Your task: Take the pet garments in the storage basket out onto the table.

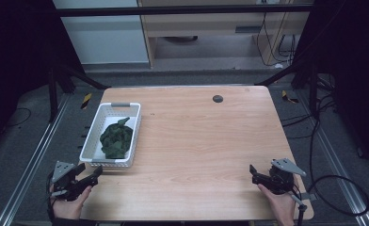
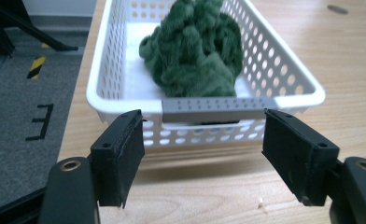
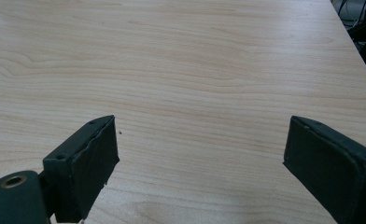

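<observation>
**Two claws spread, one basket, one green cloth**

At the near edge of the counter [image 1: 196,141], two claws, one per hand. Left claw [image 1: 97,175] at about 7 o'clock in the high view, jaws spread wide and gripping nothing, aimed toward 1 o'clock at the short near end of the basket [image 1: 89,151]. Just short of that end in the left claw view, not touching it; left claw [image 2: 202,140] framing the grey handle strip on the near rim between its two black jaws. Right claw [image 1: 254,173] at about 5 o'clock, also released, jaws wide apart over bare wood, pointing toward 10 o'clock. Same spread seen in the right claw view, right claw [image 3: 200,144] with nothing between the jaws.

Farther out, at about 9 o'clock: one white perforated basket, rectangular, long axis running near to far with a slight lean toward 1 o'clock, near short end close to the left claw. Inside: one dark green cloth [image 1: 117,139], bunched into a rumpled heap, sitting in the near half and middle, one tip poking toward the far end. White floor of the basket bare at the far end. Cloth [image 2: 193,49] fuzzy and crumpled in the left claw view, basket [image 2: 293,70] walls rising around it.

Farthest, near 12 o'clock: one small dark round disc [image 1: 217,99] set in the counter.
</observation>
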